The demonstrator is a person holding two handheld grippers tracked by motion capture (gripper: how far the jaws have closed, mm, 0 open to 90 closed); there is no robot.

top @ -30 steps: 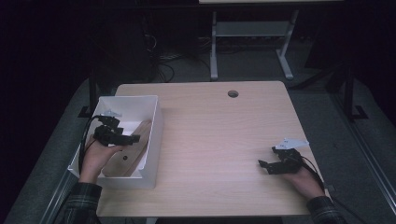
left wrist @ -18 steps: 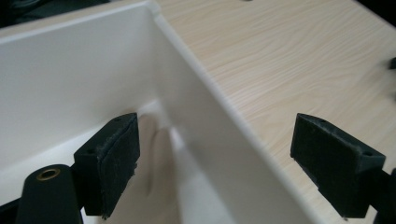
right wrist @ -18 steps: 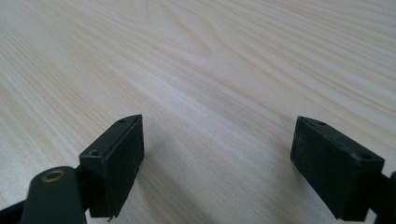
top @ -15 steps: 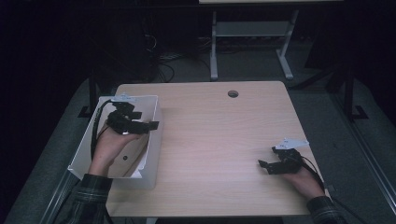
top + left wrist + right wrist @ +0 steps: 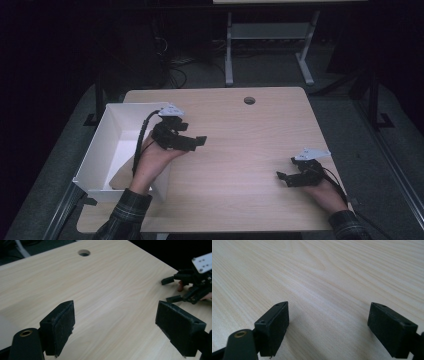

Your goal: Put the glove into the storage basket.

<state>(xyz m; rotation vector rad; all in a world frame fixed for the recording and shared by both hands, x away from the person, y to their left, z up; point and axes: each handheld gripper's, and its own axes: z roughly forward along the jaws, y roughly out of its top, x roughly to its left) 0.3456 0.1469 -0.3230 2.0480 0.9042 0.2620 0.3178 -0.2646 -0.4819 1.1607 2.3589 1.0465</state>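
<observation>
Bin (image 5: 117, 145) sits at the table's (image 5: 250, 150) left edge: light, stiff, thin-walled, so pinch its near-right wall. Your left gripper (image 5: 192, 142) and right gripper (image 5: 284, 178) both gape, empty.

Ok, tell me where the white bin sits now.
In the high view, the white bin sits at the table's left edge, beside the left hand-held gripper.

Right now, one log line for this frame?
left gripper: open, empty, beside white bin | right gripper: open, empty, low over table
</observation>
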